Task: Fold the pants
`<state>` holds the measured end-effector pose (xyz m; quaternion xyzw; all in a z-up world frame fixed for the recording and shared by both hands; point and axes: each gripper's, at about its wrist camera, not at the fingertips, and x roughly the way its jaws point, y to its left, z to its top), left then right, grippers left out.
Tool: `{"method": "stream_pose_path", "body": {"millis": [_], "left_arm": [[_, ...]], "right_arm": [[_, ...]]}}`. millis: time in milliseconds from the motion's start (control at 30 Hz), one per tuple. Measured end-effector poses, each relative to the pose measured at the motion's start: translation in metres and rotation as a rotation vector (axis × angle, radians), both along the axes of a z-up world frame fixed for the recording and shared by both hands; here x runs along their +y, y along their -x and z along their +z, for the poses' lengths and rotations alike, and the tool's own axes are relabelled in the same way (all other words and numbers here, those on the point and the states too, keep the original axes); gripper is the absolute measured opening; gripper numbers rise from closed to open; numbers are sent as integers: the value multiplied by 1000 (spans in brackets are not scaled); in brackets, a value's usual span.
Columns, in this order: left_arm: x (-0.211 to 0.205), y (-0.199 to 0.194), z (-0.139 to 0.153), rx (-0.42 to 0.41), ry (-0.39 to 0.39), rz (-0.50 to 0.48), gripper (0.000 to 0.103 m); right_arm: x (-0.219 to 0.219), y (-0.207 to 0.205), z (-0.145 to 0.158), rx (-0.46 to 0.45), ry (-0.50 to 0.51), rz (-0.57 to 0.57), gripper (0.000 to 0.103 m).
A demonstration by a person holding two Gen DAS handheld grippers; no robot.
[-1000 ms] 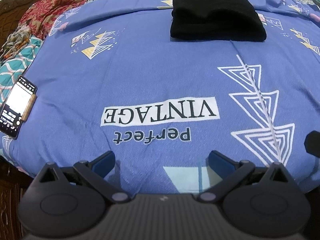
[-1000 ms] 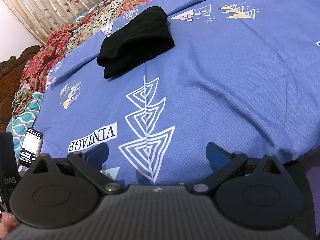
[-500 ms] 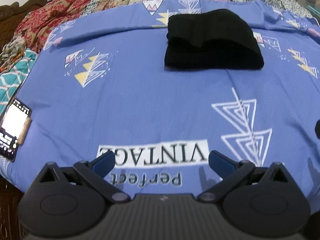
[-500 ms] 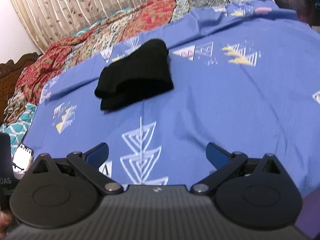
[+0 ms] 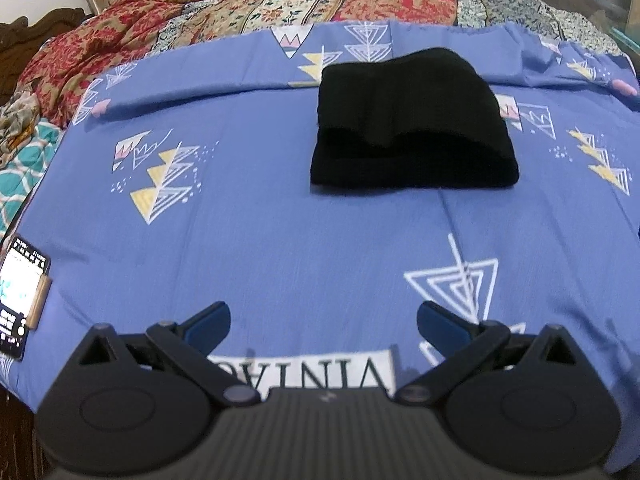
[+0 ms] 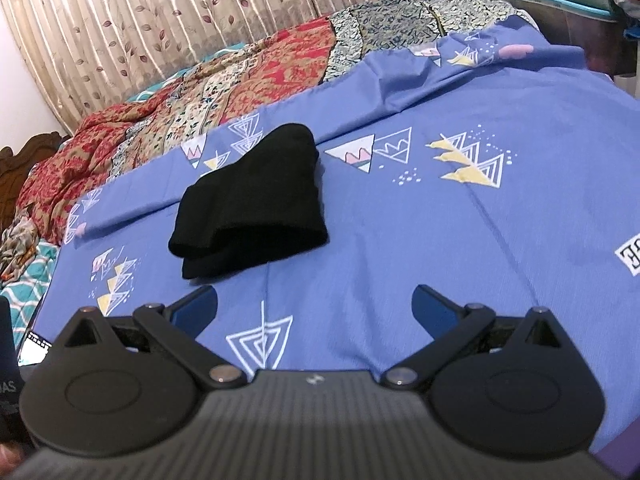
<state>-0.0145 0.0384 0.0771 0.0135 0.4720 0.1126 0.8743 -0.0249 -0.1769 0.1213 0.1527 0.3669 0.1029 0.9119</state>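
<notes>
The black pants (image 5: pixel 412 120) lie folded into a compact bundle on the far half of the bed, resting on the blue printed bedsheet (image 5: pixel 280 220). In the left wrist view they sit slightly right of centre, well apart from the left tongs (image 5: pixel 324 316), whose blue-tipped fingers (image 5: pixel 210 318) are spread wide and hold nothing, hovering over the near edge of the sheet above the printed word "VINTAGE". In the right wrist view the pants (image 6: pixel 248 204) lie to the far left of the right tongs (image 6: pixel 314 304), which are also spread wide and empty, their fingers (image 6: pixel 434 306) over a white triangle print. A phone (image 5: pixel 20 300) with a lit screen lies at the left edge of the bed. Beyond the sheet a red patterned quilt (image 6: pixel 192 104) is heaped along the far side, with a leaf-print curtain (image 6: pixel 160 20) behind it
</notes>
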Motion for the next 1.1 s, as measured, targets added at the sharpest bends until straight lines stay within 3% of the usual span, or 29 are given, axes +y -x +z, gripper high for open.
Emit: {"method": "stream_pose_path", "body": {"millis": [867, 1100], "left_arm": [[-8, -25, 8, -11, -2, -9, 103], [-2, -24, 34, -87, -9, 2, 103]], "right_arm": [[-7, -21, 6, -11, 5, -7, 103], [-8, -28, 17, -46, 18, 12, 103]]}}
